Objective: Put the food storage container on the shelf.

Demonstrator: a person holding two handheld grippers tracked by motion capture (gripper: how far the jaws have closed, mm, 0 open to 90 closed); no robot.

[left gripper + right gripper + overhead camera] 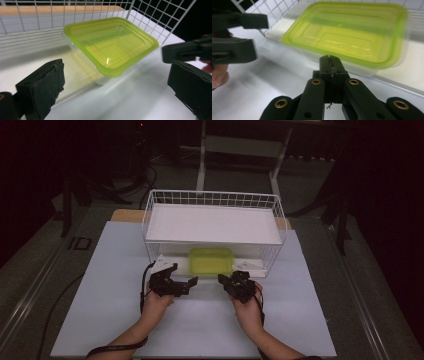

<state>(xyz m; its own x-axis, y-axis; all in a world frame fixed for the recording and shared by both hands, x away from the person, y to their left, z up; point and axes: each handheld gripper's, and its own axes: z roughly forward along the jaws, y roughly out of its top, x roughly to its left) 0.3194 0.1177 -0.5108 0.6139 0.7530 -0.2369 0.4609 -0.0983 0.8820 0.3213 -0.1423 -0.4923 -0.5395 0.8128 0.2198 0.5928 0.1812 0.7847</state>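
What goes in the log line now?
left hand-held gripper open | right hand-held gripper shut, empty | green-lidded container under basket shelf, ungrasped

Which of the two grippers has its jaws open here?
The left gripper: its jaws stand wide apart in front of the green-lidded container. The right gripper has its jaws pressed together on nothing, just short of that container.

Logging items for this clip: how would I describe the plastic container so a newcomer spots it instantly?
Find the white wire basket at the table's far side, topped by a white board. Under that board, at the open front, sits a clear rectangular food container with a lime-green lid, the one coloured item, just beyond both tools.
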